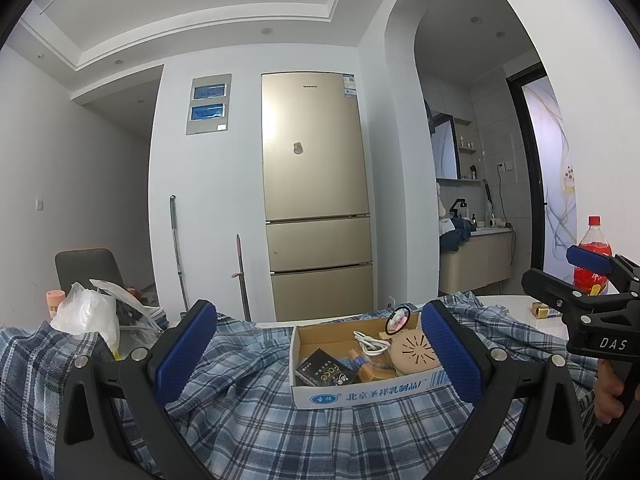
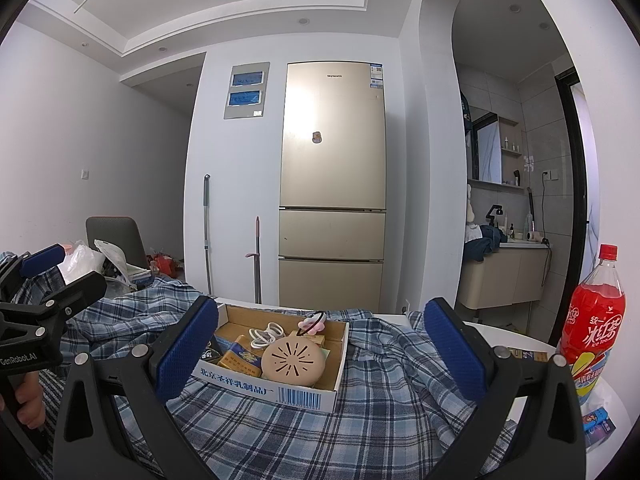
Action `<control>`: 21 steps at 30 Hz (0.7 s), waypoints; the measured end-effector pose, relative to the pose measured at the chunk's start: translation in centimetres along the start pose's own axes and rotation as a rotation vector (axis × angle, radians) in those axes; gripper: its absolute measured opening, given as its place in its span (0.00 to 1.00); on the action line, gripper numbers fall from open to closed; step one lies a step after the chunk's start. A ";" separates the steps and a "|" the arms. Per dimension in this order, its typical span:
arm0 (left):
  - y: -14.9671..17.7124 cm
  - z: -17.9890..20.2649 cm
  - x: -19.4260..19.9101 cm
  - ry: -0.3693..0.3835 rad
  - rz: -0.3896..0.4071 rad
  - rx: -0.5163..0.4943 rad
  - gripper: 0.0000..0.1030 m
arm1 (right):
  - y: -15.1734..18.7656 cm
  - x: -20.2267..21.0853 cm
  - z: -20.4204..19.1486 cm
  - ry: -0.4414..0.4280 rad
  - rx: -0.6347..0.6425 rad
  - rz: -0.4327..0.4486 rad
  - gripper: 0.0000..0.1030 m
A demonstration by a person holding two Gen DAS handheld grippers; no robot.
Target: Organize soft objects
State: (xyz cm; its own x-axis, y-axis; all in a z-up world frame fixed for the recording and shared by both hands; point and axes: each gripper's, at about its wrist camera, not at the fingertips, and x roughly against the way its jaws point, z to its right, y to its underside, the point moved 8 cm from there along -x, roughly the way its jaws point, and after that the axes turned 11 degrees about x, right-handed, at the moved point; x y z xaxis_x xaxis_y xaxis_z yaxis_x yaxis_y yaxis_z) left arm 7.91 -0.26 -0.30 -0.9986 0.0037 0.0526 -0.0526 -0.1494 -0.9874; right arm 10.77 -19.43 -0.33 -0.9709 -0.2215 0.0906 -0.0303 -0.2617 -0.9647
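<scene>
A blue plaid cloth (image 1: 280, 420) (image 2: 360, 420) lies rumpled across the table, under and around a shallow cardboard box (image 1: 360, 390) (image 2: 296, 390). The box holds a round beige disc (image 1: 416, 354) (image 2: 292, 362), a white cable (image 1: 370, 342) (image 2: 268, 334) and small packets. My left gripper (image 1: 320, 360) hovers open over the cloth, its blue pads either side of the box. My right gripper (image 2: 320, 356) is open too, just above the cloth in front of the box. Each gripper shows at the edge of the other's view, held by a hand.
A red drink bottle (image 2: 596, 320) (image 1: 592, 256) stands at the table's right edge, small packets (image 2: 596, 420) beside it. White plastic bags (image 1: 88, 312) (image 2: 84, 260) and a grey chair (image 2: 116, 240) are at the left. A gold fridge (image 1: 316, 192) and two mop handles stand behind.
</scene>
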 end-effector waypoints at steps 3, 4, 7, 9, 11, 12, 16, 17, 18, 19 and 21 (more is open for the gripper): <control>0.0 -0.1 0.1 -0.002 0.002 0.001 1.00 | 0.0 0.0 0.0 0.001 0.001 0.000 1.00; 0.0 -0.1 0.1 -0.002 0.001 0.002 1.00 | 0.0 0.0 0.0 0.001 0.001 0.000 1.00; -0.1 -0.2 0.1 -0.002 0.000 0.001 1.00 | 0.0 0.0 0.0 0.001 0.001 0.000 1.00; -0.1 -0.2 0.2 -0.002 0.000 0.001 1.00 | 0.0 0.0 0.0 0.000 0.001 0.000 1.00; -0.1 -0.2 0.2 -0.003 -0.001 0.001 1.00 | 0.0 0.0 0.0 0.000 0.001 0.000 1.00; -0.1 -0.2 0.2 -0.003 -0.001 0.001 1.00 | 0.0 0.0 0.0 0.000 0.001 0.000 1.00; -0.1 -0.2 0.2 -0.003 -0.001 0.001 1.00 | 0.0 0.0 0.0 0.000 0.002 0.000 1.00; -0.1 -0.3 0.2 -0.003 -0.001 0.001 1.00 | 0.0 0.0 0.0 0.000 0.002 0.000 1.00; -0.1 -0.2 0.2 -0.002 -0.001 0.001 1.00 | 0.0 0.0 -0.1 0.001 0.002 0.000 1.00; -0.1 -0.2 0.2 -0.003 -0.001 0.001 1.00 | 0.0 0.0 0.0 0.001 0.002 0.000 1.00; -0.1 -0.2 0.2 -0.003 -0.001 0.002 1.00 | 0.0 0.0 0.0 0.000 0.002 0.000 1.00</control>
State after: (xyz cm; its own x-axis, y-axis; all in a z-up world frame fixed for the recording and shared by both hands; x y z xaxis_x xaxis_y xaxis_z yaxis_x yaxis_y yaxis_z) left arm 7.75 -0.01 -0.22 -0.9985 0.0010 0.0540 -0.0535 -0.1509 -0.9871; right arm 10.74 -19.44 -0.34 -0.9710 -0.2215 0.0901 -0.0294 -0.2634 -0.9642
